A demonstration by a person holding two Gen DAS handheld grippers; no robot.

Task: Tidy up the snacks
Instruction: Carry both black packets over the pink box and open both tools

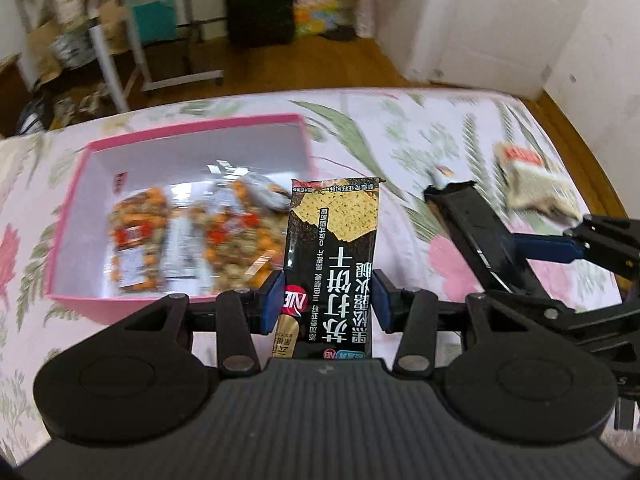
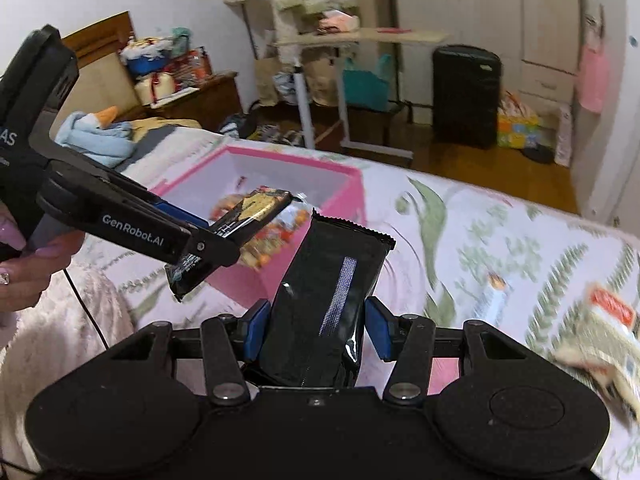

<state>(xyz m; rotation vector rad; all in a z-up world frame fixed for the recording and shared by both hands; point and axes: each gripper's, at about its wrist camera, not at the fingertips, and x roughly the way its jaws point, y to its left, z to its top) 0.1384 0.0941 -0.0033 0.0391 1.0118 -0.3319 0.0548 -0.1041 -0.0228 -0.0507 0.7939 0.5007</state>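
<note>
My left gripper [image 1: 325,296] is shut on a black cracker packet [image 1: 332,248] and holds it upright just right of the pink box [image 1: 192,130]. The box holds two clear bags of orange mixed snacks [image 1: 188,240]. My right gripper [image 2: 318,326] is shut on a second black packet [image 2: 332,292], back side showing, above the bed near the box's front corner [image 2: 352,188]. In the right wrist view the left gripper [image 2: 208,240] holds its packet [image 2: 256,210] over the box. In the left wrist view the right gripper [image 1: 572,244] holds its packet [image 1: 476,224] at the right.
A beige snack packet with a red label [image 1: 532,184] lies on the floral bedspread [image 1: 400,128] at the right; it also shows in the right wrist view [image 2: 604,328]. A small wrapped sweet [image 2: 496,284] lies nearby. Beyond the bed are a rolling table [image 2: 360,40] and black suitcase [image 2: 466,96].
</note>
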